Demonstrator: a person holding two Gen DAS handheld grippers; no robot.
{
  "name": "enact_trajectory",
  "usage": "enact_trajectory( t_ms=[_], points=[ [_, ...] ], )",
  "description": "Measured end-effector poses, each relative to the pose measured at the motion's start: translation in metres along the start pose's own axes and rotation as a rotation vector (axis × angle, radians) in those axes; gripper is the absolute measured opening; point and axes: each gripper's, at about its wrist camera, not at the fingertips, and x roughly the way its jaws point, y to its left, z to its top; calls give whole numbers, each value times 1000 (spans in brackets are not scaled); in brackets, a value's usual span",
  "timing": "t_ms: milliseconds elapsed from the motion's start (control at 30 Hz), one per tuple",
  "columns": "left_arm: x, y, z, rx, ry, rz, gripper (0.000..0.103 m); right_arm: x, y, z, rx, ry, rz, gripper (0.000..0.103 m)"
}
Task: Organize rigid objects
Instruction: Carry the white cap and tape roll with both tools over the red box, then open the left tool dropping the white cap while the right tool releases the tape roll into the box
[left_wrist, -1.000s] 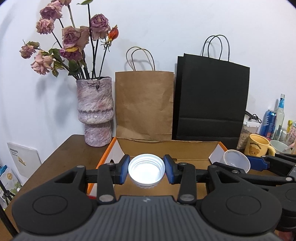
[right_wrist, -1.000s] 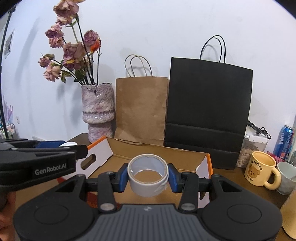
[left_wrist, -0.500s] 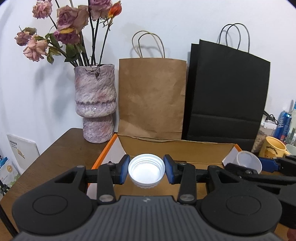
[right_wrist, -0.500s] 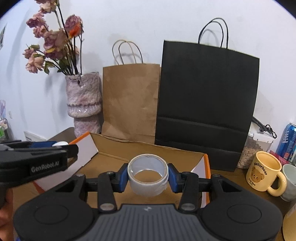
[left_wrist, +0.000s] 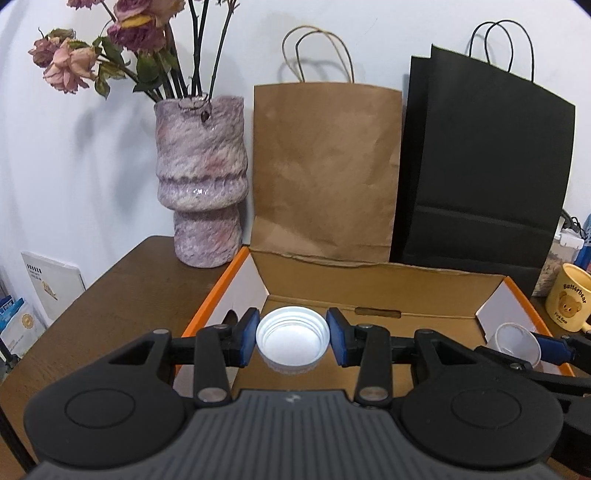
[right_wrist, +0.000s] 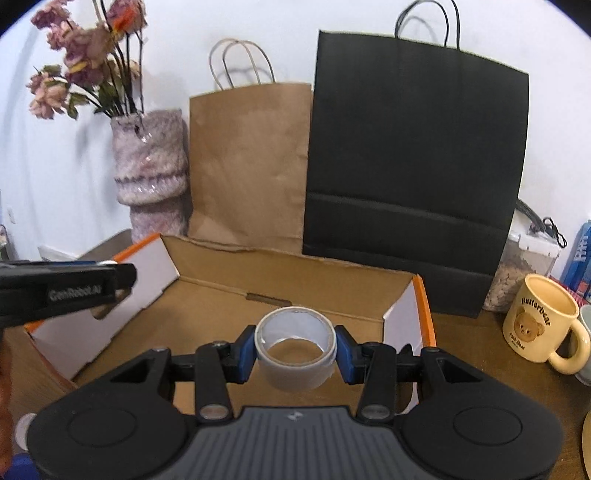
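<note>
With the left gripper clamped on a white lid and the right gripper clamped on a tape roll, both hang over the open cardboard box at twelve o'clock, so I judge lowering and releasing comes next.

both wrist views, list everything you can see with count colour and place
white lid: 1, white, between the left gripper's pads, above the box
tape roll: 1, grey, between the right gripper's pads, above the box
cardboard box: 1, brown with orange edges, open on the table
vase: 1, mottled pink, left of the box, holding dried roses
paper bags: 1 brown, at least 1 black, behind the box
mug: 1, yellow, right of the box
table: 1, dark wood
left gripper: 1, black, blue pads
right gripper: 1, black, blue pads
</note>
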Motion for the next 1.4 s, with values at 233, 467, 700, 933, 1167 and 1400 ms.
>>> enact_trajectory(
  t_ms=[233, 467, 700, 933, 1167, 1400],
  points=[
    [2, 0, -2, 14, -2, 7, 41, 0, -1, -1, -6, 2, -7, 43],
    [-8, 0, 2, 21, -51, 56, 103, -1, -5, 0, 6, -5, -59, 103],
    [-16, -1, 7, 30, -73, 46, 103, -7, -5, 2, 4, -28, -54, 103],
    [-19, -3, 8, 41, -68, 41, 103, -15, -2, 4, -13, -41, -56, 103],
    [-33, -1, 11, 42, -75, 28, 103, -31, 2, 5, -36, -66, -57, 103],
    [-57, 1, 8, 40, -108, 16, 103, -56, 2, 0, -37, -106, -65, 103]
  ],
)
